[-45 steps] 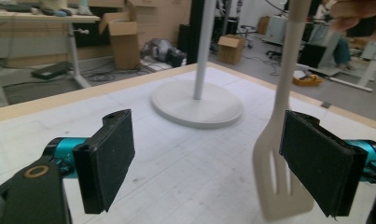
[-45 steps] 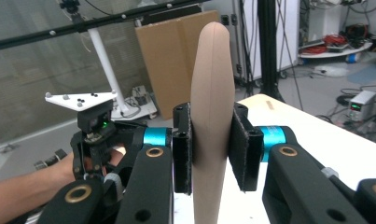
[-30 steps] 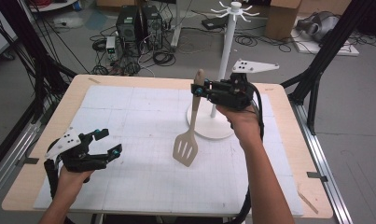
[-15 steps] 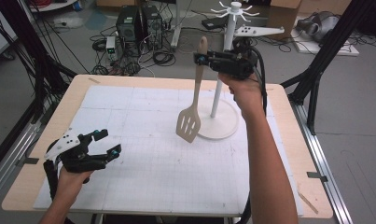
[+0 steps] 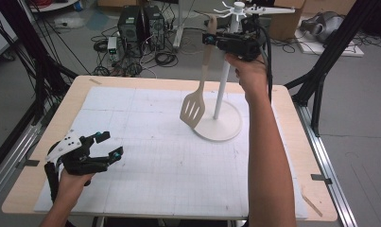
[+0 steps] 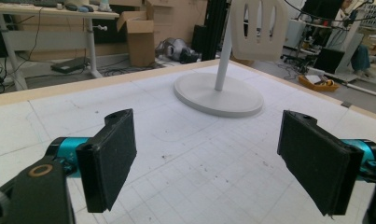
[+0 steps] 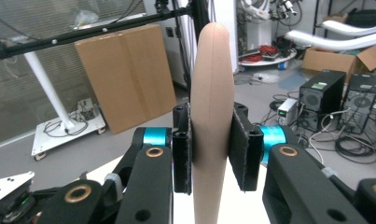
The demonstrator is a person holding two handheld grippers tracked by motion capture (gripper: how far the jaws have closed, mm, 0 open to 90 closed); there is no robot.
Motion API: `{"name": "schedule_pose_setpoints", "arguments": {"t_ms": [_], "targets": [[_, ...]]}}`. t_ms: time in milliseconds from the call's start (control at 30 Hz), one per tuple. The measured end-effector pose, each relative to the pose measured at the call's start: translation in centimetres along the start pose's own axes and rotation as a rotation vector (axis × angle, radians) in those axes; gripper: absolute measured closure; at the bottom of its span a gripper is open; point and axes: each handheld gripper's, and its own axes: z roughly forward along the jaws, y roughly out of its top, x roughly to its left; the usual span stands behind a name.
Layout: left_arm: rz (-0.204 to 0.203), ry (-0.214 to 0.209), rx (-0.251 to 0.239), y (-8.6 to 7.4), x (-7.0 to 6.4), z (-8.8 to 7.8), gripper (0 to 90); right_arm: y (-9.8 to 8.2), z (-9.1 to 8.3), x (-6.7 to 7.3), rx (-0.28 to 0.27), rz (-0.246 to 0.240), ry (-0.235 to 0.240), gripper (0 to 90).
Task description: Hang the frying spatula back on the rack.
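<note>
Counter carries a white stand at two o'clock, its round base resting on the gridded mat. Spatula hangs upright above the base's left edge, slotted blade down, lifted higher than half a second ago. Right gripper pinches the handle near its top, fingers pressed flat against both sides. Left gripper rests at eight o'clock, fingers spread wide, holding nothing.
</note>
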Motion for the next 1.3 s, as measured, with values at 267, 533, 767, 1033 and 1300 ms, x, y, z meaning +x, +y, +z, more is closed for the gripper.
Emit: {"name": "schedule_pose_setpoints", "arguments": {"t_ms": [267,533,767,1033,1300], "targets": [[0.000,-0.003,-0.001,0.0,0.1,0.0,19.8,0.2,-0.1,-1.3,-0.019,0.044,-0.032,73.1],[-0.003,0.000,0.000,-0.1,0.1,0.0,19.8,0.0,-0.2,-2.2,-0.019,0.074,-0.074,73.1],[-0.012,-0.001,-0.003,-0.3,0.2,-0.1,19.8,-0.6,-1.1,-2.2,-0.023,0.074,-0.103,70.1],[-0.027,0.007,-0.007,-0.6,0.5,-0.1,19.8,-2.2,-3.5,-1.3,-0.054,0.033,-0.185,49.7],[-0.046,0.018,-0.004,-1.0,0.9,-0.2,19.2,-7.7,-7.3,0.3,-0.021,-0.053,-0.283,33.7]]}}
